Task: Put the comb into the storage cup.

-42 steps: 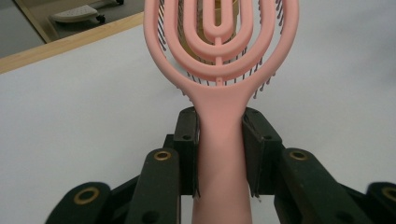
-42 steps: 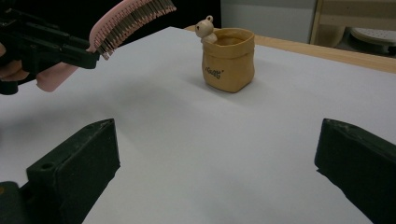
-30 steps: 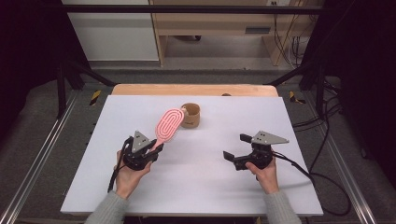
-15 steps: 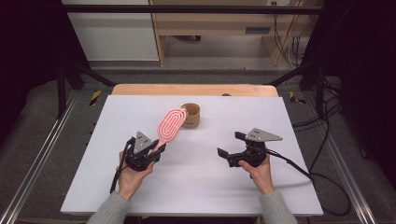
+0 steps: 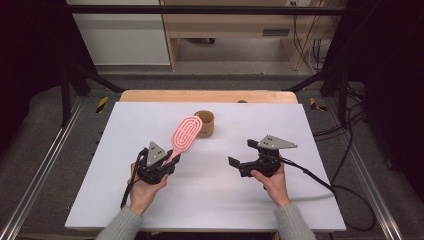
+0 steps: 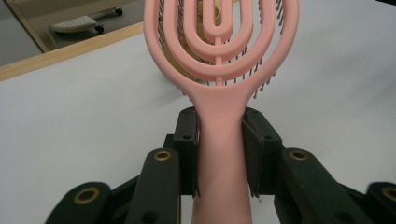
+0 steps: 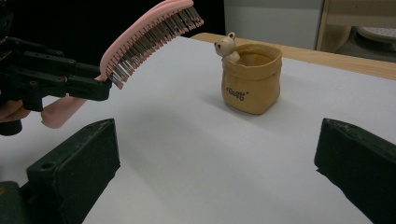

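A pink hairbrush (image 5: 184,136) with an open looped head is held off the white table, tilted up and away, bristles facing down. My left gripper (image 5: 167,159) is shut on its handle (image 6: 219,154), both pads pressing its sides. Just beyond the brush head stands a small tan pot (image 5: 206,123) with a bear figure (image 7: 227,45) on its rim. The brush (image 7: 149,35) hangs to the left of the pot (image 7: 252,77) in the right gripper view. My right gripper (image 5: 242,155) rests low at the table's right, open, its fingers (image 7: 77,163) wide apart with nothing between them.
The white table top (image 5: 125,125) has bare room all round the pot and between the two hands. A wooden strip (image 5: 210,96) runs along its far edge. Metal frame rails (image 5: 45,165) flank the table, and cables (image 5: 345,200) trail off to the right.
The right gripper has shifted slightly left. The left gripper and the brush have stayed where they were.
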Demonstrator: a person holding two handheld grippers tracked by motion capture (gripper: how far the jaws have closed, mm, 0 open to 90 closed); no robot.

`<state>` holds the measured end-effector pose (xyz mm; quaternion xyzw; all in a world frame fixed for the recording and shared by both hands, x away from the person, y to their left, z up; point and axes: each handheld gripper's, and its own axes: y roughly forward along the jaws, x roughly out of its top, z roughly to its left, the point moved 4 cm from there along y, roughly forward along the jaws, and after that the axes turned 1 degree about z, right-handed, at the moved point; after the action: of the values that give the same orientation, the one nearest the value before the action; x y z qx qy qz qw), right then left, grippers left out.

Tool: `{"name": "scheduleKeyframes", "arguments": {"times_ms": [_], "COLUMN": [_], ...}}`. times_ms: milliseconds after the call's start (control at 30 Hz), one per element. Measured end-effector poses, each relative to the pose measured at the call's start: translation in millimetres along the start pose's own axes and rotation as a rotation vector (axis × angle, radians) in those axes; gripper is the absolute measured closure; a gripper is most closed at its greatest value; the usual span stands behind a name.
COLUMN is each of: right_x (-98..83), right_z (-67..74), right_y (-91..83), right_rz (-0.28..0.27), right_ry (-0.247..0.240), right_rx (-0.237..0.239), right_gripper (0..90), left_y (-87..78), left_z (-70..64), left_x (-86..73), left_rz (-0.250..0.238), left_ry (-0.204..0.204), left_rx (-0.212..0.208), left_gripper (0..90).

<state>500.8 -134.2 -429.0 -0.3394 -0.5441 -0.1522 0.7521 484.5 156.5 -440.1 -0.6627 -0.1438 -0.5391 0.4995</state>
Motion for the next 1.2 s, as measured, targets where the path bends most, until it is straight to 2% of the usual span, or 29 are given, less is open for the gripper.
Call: {"name": "scheduleKeyframes", "arguments": {"times_ms": [67,700,1200], "right_x": [1.1,19.6,30.8], "right_z": [1.2,11.4,10.8], "right_y": [1.5,16.1,17.3], "right_rz": [-0.004,-0.033,-0.063], "right_ry": [0.013,0.029,0.058], "right_rx": [0.007,0.025,0.027], "right_gripper": [0.3,0.4,0.5], "left_y": [0.3,2.1,7.2], "left_z": [-0.5,-3.2,-14.0], "left_x": [0.2,8.7,18.0], "left_rz": [0.000,-0.022,-0.046], "left_ry": [0.005,0.007,0.001], "left_rx": [-0.001,0.007,-0.005], "left_gripper": [69.1,69.1,69.1]}}
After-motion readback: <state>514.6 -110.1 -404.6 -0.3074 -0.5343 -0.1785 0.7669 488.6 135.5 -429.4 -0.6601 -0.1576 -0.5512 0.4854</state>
